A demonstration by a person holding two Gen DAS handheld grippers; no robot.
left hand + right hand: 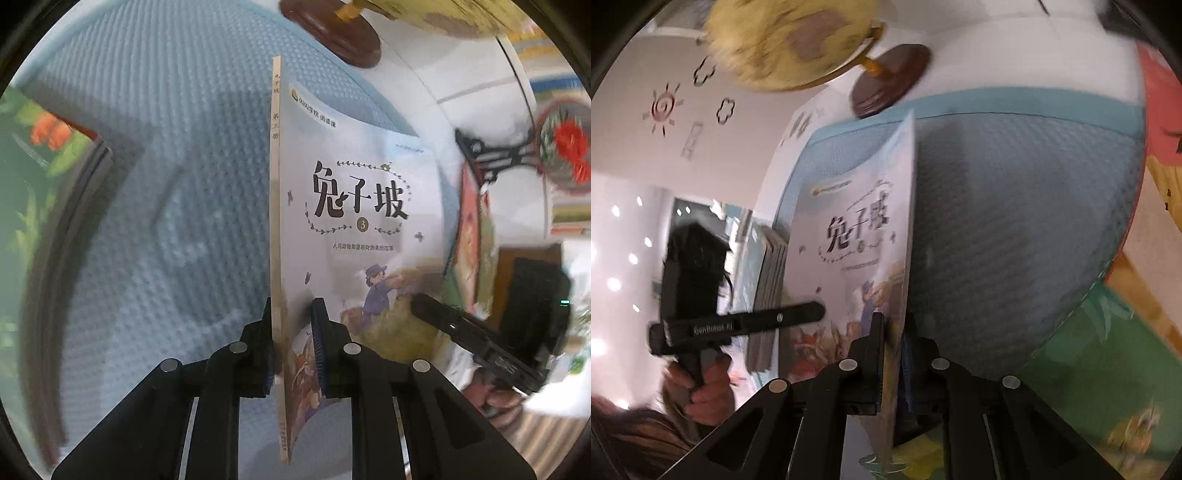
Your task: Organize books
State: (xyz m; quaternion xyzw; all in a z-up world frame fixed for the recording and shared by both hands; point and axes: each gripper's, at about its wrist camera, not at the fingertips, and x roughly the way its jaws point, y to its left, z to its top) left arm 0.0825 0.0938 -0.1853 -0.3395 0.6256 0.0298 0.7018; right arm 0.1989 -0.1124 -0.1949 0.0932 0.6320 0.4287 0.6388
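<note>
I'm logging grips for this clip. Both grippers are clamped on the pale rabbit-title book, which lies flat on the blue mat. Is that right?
Not quite. The book is not lying flat: it is held on edge above the blue mat, as the left wrist view shows. The rest holds: the left gripper and the right gripper are both clamped on it.

A blue textured mat (166,166) bears a globe's brown base (332,33) and a green book (33,177).
</note>
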